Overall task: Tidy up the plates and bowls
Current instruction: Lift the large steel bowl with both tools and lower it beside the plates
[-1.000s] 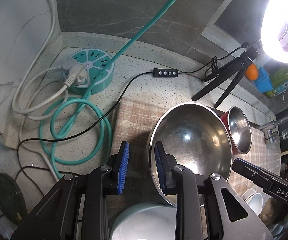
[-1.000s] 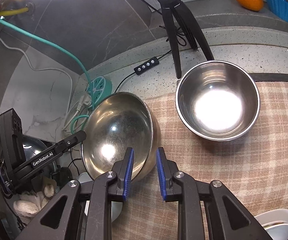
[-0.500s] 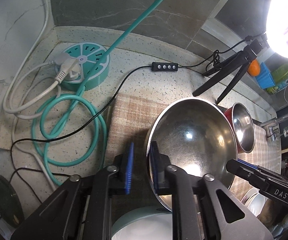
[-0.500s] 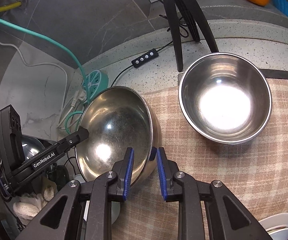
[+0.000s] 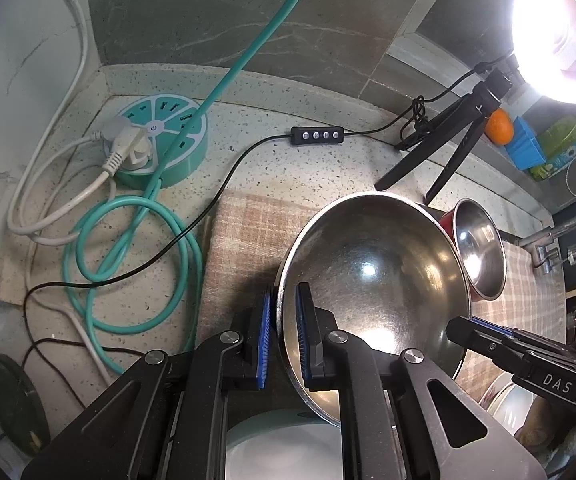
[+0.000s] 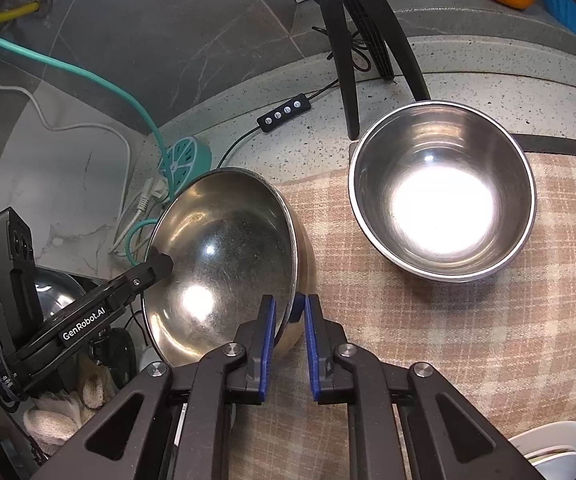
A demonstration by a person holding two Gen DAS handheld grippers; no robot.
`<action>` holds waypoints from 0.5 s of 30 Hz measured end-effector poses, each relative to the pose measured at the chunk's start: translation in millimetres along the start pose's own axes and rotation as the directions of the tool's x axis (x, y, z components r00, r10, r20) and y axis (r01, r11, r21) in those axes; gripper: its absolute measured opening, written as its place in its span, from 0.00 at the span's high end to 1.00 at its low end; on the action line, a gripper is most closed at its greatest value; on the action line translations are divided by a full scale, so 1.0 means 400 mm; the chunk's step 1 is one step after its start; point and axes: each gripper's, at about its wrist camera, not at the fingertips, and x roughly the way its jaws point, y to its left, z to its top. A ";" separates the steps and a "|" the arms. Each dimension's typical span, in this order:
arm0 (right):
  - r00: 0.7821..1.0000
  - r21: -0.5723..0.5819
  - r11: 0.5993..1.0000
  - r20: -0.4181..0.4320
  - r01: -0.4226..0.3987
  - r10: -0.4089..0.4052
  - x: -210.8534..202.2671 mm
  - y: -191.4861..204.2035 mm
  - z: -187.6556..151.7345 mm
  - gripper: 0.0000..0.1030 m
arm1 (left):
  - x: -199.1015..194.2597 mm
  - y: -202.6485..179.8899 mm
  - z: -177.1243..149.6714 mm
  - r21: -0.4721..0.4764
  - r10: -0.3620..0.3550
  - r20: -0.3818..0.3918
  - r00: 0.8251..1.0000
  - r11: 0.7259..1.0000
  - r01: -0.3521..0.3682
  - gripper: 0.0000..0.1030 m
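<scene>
I have just squeezed my left tool and right tool onto the rim of the big steel bowl, tilted at the left of the checked cloth on the desk, so the smaller steel bowl far right still waits.

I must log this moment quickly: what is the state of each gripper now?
Left gripper: closed on the rim of the large steel bowl.
Right gripper: fingers have just been closing, now gripping the opposite rim of the same bowl.
</scene>
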 end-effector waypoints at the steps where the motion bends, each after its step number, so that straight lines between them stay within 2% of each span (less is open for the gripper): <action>1: 1.000 -0.001 1.000 0.004 -0.001 0.001 -0.006 0.000 -0.001 0.87 | -0.004 -0.001 0.000 0.001 -0.002 0.003 1.000 1.000 0.002 0.90; 15: 0.999 -0.021 0.999 0.035 -0.024 0.025 -0.116 0.002 -0.039 0.87 | -0.108 -0.050 -0.026 0.025 -0.028 0.068 0.997 0.999 0.026 0.90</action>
